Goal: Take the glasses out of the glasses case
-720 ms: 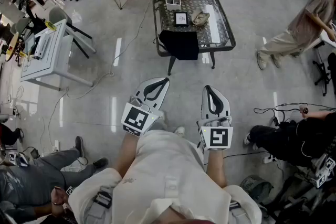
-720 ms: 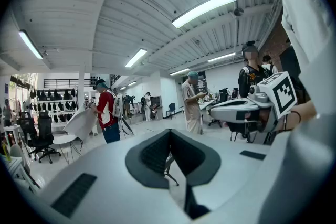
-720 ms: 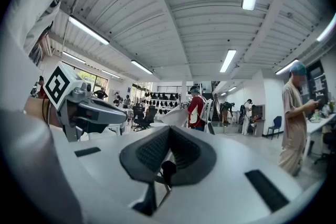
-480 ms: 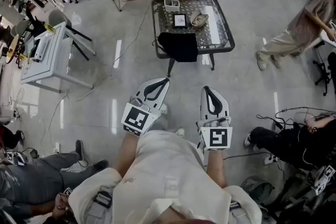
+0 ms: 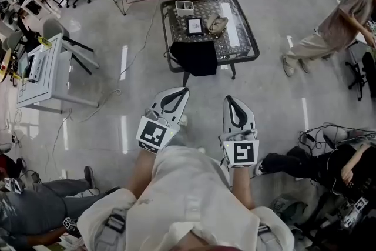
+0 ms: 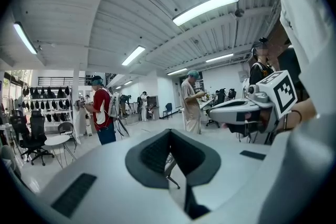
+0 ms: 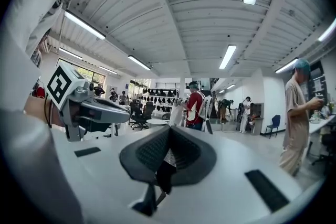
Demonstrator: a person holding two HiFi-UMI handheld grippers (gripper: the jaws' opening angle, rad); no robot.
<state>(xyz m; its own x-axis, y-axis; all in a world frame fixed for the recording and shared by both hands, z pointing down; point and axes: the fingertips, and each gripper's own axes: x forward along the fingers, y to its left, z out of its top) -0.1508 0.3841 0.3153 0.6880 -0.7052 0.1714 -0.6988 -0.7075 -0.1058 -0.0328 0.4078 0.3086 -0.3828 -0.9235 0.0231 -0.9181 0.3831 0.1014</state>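
While the table (image 5: 247,26) had drifted slightly closer in my head view, I kept the left gripper (image 5: 183,93) and right gripper (image 5: 231,99) closed on nothing by my chest, so what I took for the tan glasses case (image 5: 216,23) lay well beyond reach.

Cream short-sleeved shirt (image 5: 188,197); white, black-padded left gripper (image 5: 184,91) and right gripper (image 5: 230,99), each carrying a black-and-white square-marker cube (image 5: 154,133).
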